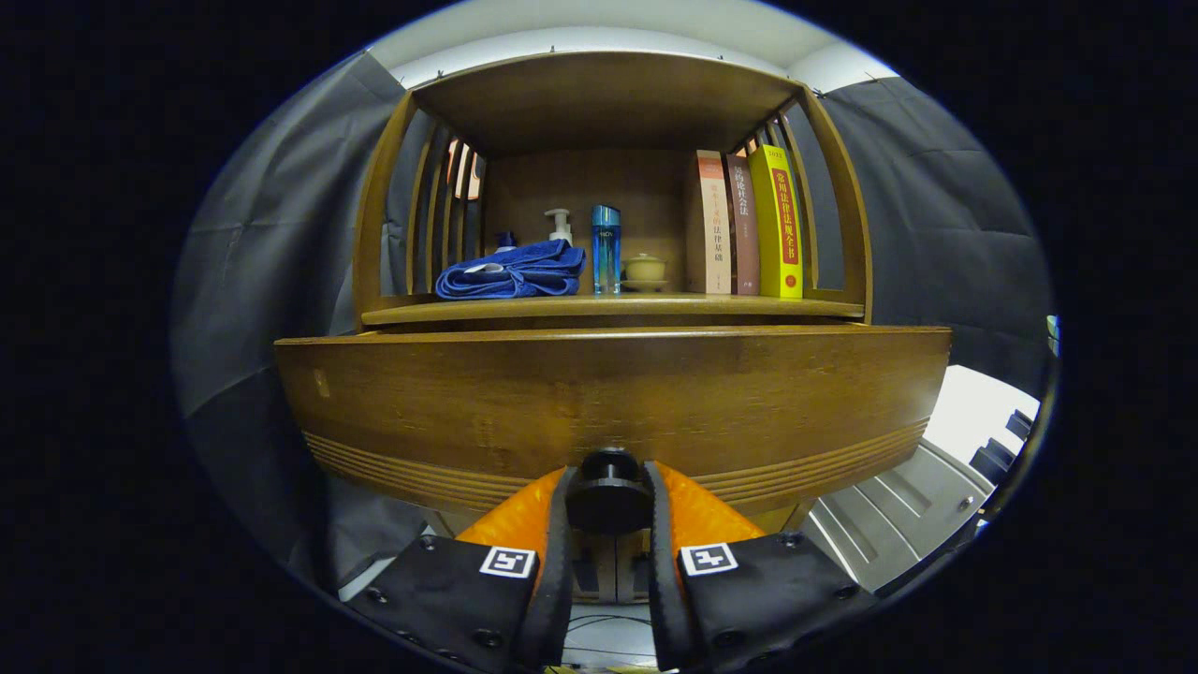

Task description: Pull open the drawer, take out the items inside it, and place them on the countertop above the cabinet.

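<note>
The wooden drawer front (613, 398) spreads wide just ahead of my fingers, standing out from the cabinet. Its round dark knob (609, 490) sits between my two fingers, and both press on its sides, so my gripper (609, 501) is shut on the knob. The inside of the drawer is hidden behind its front panel. Above the drawer lies the wooden countertop (613, 307) of the cabinet. On it rest a folded blue towel (512, 271), a white pump bottle (560, 225), a blue bottle (606, 248) and a small lidded cup (645, 270).
Three upright books (746, 225) stand at the right end of the countertop, under a wooden top shelf (608, 98) with slatted sides. Grey cloth hangs on both sides. Grey floor panels (898, 515) lie below right.
</note>
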A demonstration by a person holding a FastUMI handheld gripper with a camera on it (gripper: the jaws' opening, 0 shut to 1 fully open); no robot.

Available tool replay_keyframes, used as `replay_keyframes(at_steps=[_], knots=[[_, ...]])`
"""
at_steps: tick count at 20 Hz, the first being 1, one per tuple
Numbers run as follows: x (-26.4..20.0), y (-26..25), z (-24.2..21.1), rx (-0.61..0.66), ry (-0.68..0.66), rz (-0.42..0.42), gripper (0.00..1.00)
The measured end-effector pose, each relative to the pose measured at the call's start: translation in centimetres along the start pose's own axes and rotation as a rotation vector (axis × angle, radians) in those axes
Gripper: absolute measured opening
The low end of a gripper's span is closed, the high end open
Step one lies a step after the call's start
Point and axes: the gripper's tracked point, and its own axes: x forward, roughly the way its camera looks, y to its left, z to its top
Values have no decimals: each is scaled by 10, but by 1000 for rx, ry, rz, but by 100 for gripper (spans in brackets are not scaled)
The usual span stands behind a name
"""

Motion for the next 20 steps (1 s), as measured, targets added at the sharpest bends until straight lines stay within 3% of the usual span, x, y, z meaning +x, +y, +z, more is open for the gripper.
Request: replay_keyframes(at_steps=[12,20], knots=[[-13,-1,-8,0,-2,3,43],[-12,-4,-7,3,-9,-16,55]])
